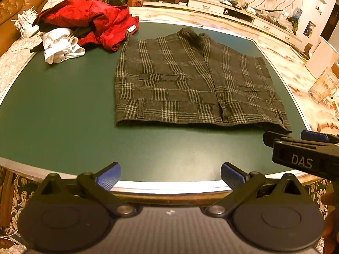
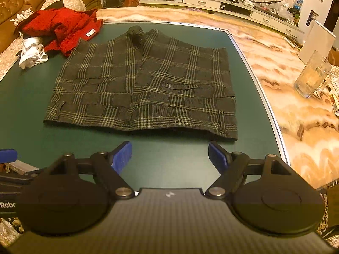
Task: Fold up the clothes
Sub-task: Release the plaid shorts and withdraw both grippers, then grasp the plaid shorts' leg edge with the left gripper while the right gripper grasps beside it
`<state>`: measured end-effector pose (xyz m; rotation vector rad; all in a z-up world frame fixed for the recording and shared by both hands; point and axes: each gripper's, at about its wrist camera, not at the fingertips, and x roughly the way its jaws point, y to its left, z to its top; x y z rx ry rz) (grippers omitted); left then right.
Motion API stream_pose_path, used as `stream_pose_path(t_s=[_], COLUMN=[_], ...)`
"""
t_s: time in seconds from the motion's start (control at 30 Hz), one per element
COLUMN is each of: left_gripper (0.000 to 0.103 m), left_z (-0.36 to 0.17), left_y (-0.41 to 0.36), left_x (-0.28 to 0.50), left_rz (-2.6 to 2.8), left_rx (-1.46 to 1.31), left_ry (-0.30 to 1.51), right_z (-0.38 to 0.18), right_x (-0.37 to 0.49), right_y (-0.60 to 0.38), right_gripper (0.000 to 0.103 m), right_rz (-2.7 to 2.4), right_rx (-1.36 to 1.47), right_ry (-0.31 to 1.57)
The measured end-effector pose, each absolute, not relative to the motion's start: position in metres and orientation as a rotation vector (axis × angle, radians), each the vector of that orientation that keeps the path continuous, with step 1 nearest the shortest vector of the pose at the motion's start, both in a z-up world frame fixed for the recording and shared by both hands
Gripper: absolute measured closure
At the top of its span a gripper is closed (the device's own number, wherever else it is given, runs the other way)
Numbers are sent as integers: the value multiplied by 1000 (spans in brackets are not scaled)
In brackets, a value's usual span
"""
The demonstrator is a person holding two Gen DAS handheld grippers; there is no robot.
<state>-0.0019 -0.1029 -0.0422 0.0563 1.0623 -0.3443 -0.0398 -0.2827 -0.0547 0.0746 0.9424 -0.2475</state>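
The plaid shorts [image 2: 139, 84] lie flat mid-desk [image 2: 31, 105], unfolded. Both tools, left [image 1: 170, 176] and right [image 2: 170, 155], hover released at the near hem. Next, I judge: clench the near corners and fold them over.

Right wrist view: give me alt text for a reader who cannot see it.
A grey plaid garment lies flat on a green table, just beyond the open, empty right gripper. A red garment and a white garment are heaped at the far left; a glass mug stands right.
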Motion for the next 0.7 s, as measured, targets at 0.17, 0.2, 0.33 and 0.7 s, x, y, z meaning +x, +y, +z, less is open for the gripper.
stream_pose_path(t_s=[0.17,0.2,0.33,0.7], left_gripper=[0,0,0,0], left_z=[-48,-49,-52,-72], left_y=[-104,-104,-103,-104], left_x=[-3,-4,-2,13], left_rz=[-346,-343,-325,-306], left_rx=[63,62,66,79], left_ry=[1061,1057,1046,1068], right_z=[-63,-65,-71,-92], right_x=[-41,-42,-42,-33], right_y=[-285,-285,-286,-296], right_gripper=[16,16,16,16], right_rz=[-234,-230,-223,-222], right_rx=[84,84,97,111], right_ry=[947,945,933,953])
